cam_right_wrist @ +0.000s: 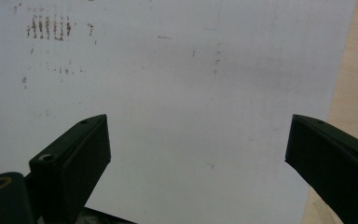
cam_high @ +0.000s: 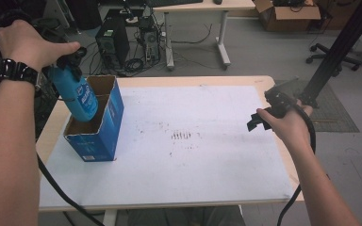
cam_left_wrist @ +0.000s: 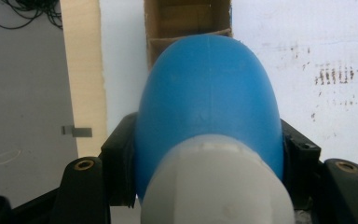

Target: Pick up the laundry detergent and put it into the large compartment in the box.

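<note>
My left gripper [cam_high: 68, 61] is shut on a blue bottle [cam_high: 78, 96] with a white label and holds it tilted, bottom end down, over the open top of a blue cardboard box [cam_high: 101, 129] at the table's left. In the left gripper view the blue bottle [cam_left_wrist: 209, 102] bulges between both jaws, its pale neck end nearest the camera, with the box's [cam_left_wrist: 186, 23] brown inside beyond it. Above the table's right edge my right gripper [cam_high: 259, 120] stands open. In the right gripper view the right gripper [cam_right_wrist: 198, 149] has nothing between its wide-apart jaws.
A white sheet [cam_high: 184, 141] with dark smudges at its middle covers most of the wooden table [cam_high: 193, 80]. Beyond the table stand a computer tower [cam_high: 112, 42], tangled cables, a second desk and a cardboard carton [cam_high: 287, 16]. A black post [cam_high: 339, 47] rises at the right.
</note>
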The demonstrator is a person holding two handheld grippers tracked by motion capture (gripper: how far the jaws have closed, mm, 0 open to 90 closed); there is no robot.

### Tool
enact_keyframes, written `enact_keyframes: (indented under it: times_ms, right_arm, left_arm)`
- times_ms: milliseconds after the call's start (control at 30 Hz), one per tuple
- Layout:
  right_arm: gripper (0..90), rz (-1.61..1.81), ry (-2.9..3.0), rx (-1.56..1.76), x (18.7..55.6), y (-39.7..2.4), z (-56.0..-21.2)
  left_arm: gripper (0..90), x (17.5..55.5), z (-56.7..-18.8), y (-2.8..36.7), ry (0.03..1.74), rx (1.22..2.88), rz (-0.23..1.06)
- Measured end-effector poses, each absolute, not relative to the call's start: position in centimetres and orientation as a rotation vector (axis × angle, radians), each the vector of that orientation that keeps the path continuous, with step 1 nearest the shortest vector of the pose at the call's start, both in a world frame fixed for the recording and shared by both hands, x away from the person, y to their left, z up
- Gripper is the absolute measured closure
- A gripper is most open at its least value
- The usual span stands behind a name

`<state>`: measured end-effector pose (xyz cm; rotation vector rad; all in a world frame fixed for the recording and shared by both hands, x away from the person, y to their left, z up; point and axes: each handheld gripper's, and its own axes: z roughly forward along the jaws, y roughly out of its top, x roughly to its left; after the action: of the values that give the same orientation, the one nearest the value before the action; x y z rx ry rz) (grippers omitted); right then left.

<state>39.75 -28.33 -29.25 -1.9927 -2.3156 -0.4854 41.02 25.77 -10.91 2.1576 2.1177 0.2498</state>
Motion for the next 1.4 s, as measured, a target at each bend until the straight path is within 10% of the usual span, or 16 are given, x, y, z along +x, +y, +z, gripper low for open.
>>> enact_keyframes:
  times_ms: [1400]
  right_arm:
    - [6.9,-0.447,-2.303,-1.971,39.9,-27.9,-31.8]
  left_arm:
    - [37.5,42.6,-20.3,26.2,2.169,2.220,0.155]
